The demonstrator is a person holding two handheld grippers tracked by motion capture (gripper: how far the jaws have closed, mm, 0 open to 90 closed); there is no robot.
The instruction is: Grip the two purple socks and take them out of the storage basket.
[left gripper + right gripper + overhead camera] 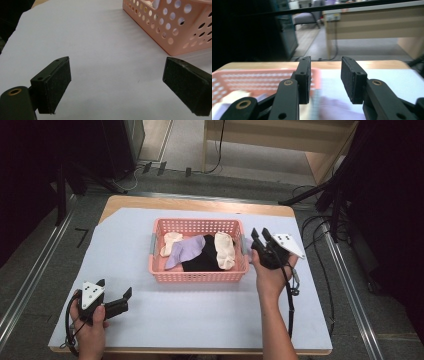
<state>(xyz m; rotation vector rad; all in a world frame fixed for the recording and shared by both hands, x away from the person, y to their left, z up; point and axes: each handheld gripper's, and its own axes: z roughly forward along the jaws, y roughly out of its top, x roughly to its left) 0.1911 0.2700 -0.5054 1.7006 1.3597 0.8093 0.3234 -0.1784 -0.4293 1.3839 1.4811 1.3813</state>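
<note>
The fingers (352, 80) of the right gripper (261, 236) stood partly apart with nothing pressed between them, just past the right end of the pink basket (199, 276), which sat mid-table on the pale sheet (200, 315) holding a purple sock (186, 251), cream socks (225, 250) and a black garment (202, 261). The right gripper view added a blurred purple patch below its jaws and the room beyond, while the left gripper view showed the basket's perforated corner. The left gripper (116, 301) lay low near the front left edge, jaws wide and empty, and the right hand (270, 277) held its gripper raised, pointing away.
</note>
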